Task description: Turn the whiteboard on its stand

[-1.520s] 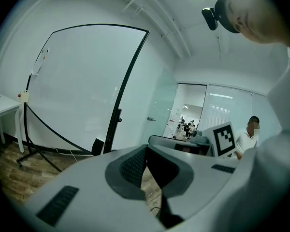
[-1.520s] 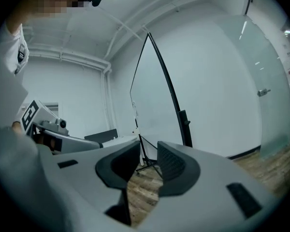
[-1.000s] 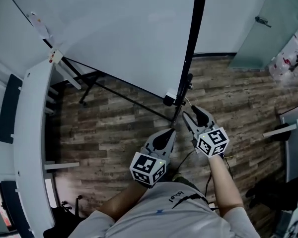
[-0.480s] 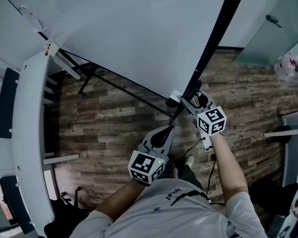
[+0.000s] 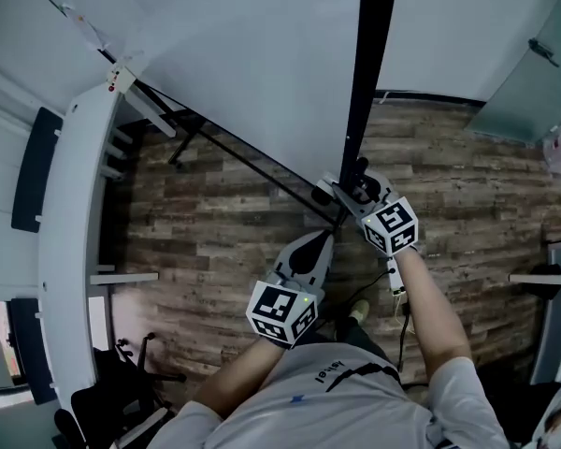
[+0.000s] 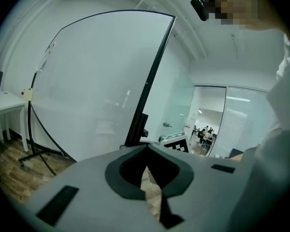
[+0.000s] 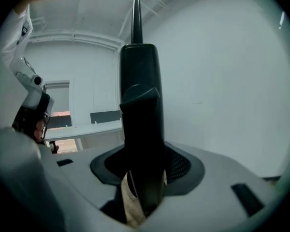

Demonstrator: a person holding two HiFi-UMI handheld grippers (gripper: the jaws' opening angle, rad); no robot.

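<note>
The whiteboard (image 5: 243,54) hangs tilted on its black stand, its black side rail (image 5: 369,64) running down to a pivot knob. My right gripper (image 5: 360,183) is at the rail's lower end, by the knob. In the right gripper view the black rail (image 7: 140,105) fills the gap between the jaws, which are closing on it with the pads against both its sides. My left gripper (image 5: 320,243) hangs lower and to the left, over the wooden floor, shut and holding nothing. From the left gripper view the whiteboard (image 6: 96,81) stands ahead, beyond the gripper (image 6: 146,149).
A long white desk (image 5: 70,232) curves along the left. The stand's black legs (image 5: 224,148) spread over the plank floor under the board. A frosted glass door (image 5: 533,82) is at the right. A dark chair base (image 5: 122,382) sits lower left.
My right gripper rose from free air to the rail's lower end and now has the rail between its jaws. The left gripper stayed about where it was.
</note>
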